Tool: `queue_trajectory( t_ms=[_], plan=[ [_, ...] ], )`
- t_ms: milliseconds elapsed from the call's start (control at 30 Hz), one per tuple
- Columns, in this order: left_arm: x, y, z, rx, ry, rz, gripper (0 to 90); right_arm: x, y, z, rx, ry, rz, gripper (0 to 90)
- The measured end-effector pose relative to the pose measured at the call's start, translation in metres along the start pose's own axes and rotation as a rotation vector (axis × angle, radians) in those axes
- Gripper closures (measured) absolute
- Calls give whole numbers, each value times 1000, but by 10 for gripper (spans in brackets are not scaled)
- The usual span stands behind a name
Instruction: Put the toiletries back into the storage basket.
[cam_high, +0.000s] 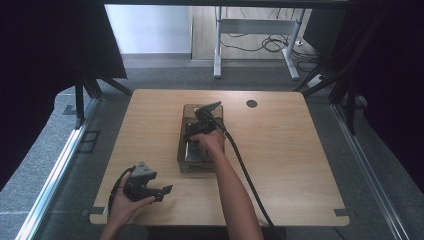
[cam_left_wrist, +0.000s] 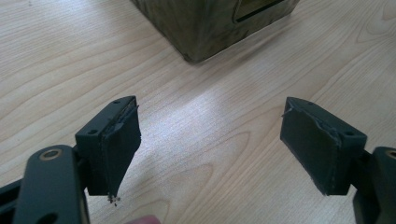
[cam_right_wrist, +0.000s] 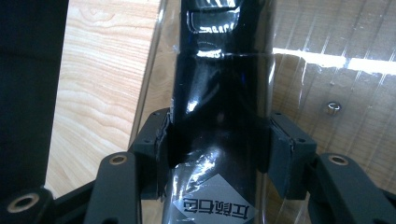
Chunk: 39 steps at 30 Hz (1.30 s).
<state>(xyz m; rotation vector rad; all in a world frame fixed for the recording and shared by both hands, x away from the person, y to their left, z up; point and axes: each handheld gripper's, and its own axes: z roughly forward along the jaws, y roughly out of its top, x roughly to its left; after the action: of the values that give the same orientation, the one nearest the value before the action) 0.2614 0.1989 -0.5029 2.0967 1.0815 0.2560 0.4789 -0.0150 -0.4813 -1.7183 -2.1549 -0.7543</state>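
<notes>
Soft daylight, glossy glare, dark edges

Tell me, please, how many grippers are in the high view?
2. The left gripper rests open on the table near its front left corner; the right gripper is down in the clear box, jaws around a black bottle.

Black grippers with brass-ringed screws, worn pads on the fingers (cam_left_wrist: 116, 149), grey three-cornered plate, trailing cable.

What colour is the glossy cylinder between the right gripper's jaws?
Black, with a silver label; the glossy cylinder shows best in the right gripper view, gripped by the right gripper.
</notes>
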Motion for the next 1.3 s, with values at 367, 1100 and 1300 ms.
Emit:
queue_trajectory(
  t_ms=[367,1100,1300],
  plan=[
    [0,0,0,1,1,3,204,-8,-4,13,2,-1,41,464],
    [-1,0,2,12,2,7,204,-1,-10,6,-21,-49,7,410],
    [-1,0,3,13,4,9,204,5,-11,-5,-42,-32,-16,409]
  ],
)
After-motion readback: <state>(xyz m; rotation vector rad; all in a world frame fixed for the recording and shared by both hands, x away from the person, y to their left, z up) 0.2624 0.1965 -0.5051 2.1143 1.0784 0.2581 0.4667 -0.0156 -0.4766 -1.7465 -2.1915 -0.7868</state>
